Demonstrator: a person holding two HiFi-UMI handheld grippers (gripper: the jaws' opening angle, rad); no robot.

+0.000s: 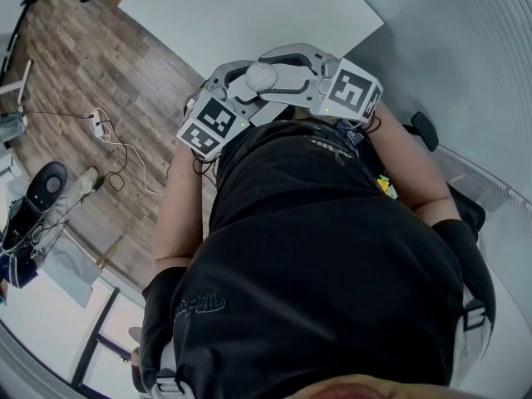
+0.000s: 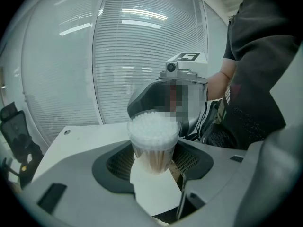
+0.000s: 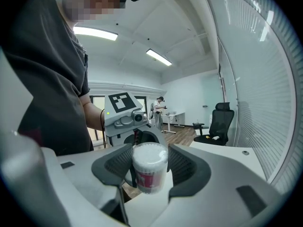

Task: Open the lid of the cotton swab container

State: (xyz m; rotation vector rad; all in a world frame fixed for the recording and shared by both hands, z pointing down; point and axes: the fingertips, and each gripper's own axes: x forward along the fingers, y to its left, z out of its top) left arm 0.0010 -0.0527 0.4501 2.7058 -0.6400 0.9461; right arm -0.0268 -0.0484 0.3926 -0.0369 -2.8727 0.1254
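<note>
Two grippers are held nose to nose right up against the person's black shirt (image 1: 332, 264). It's probably done that way so everything stays steady and close to the body while the lid gets worked.

The left gripper (image 2: 152, 162) is clamped on the cotton swab container (image 1: 260, 76) from one side. Its pads (image 2: 119, 162) are pressed to the clear body where the sticks show through. The right gripper (image 3: 149, 167) is closed on the same container from the opposite side.

One is likely meant as the anchor and the other as the puller, though exactly where the right one bites can't be nailed down. The container is held upright in mid-air between them, with nothing under it. The lid (image 3: 149, 151) looks to be seated over the white tips, so it's judged not opened yet.

Further out, the white table (image 1: 249, 15) is seen beyond the grippers and isn't being used as a rest. Past that, a cable (image 1: 112, 144) is sprawled across the wood floor (image 1: 75, 65).
</note>
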